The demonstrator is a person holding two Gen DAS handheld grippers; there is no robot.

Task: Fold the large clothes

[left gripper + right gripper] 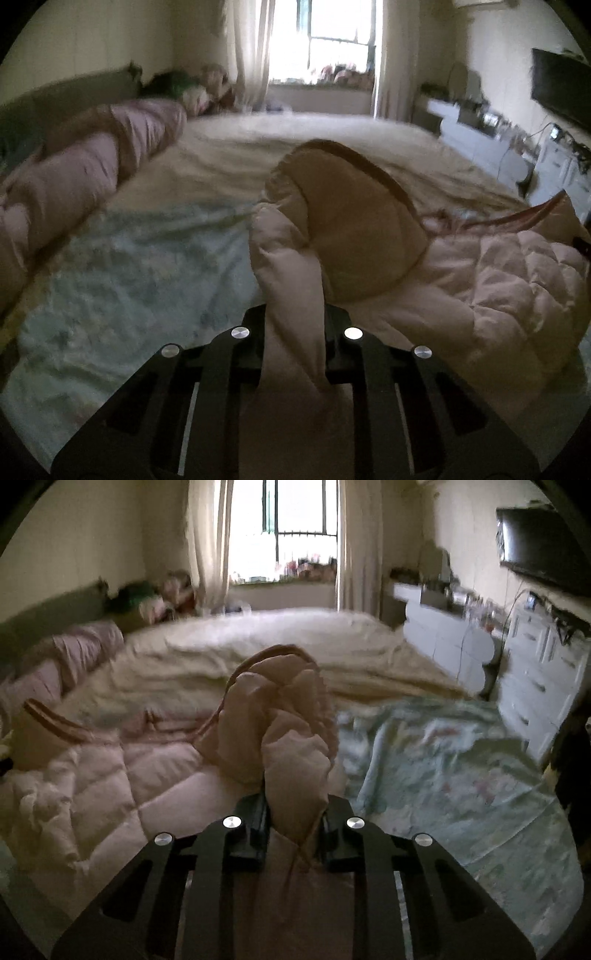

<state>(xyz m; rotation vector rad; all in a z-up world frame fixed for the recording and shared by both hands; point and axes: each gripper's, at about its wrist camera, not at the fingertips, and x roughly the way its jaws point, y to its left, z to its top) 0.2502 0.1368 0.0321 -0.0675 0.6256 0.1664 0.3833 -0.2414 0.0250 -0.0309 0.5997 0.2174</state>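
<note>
Pink quilted jacket (498, 280) lies spread on the bed (155, 258), over a pale green flowered sheet (443, 760), and both grippers have hold of it. In the left wrist view the left gripper (295, 332) has its two black fingers closed together on a bunched fold of the jacket's edge; the cloth rises between them and opens above into a puffed flap with a tan lining and a dark brown trim. The rest of the jacket spreads to the right of that fold, its diamond stitching showing plainly, with another lifted edge near the right rim of the view.

In the right wrist view the right gripper (291, 827) is likewise clamped on a gathered wad of the same jacket, which stands up between the fingers in soft lumps. From here the body of the jacket lies to the left, flat on the sheet, and its other raised edge shows at the far left.

A cream blanket (258, 657) covers the far half of the bed. A rolled mauve quilt (92, 158) lies along the left side by the wall. Beyond the bed are a bright window (291, 528) with pale curtains, white drawers (535, 672) along the right wall and a dark screen (543, 542) mounted above them. Both views are somewhat blurred
</note>
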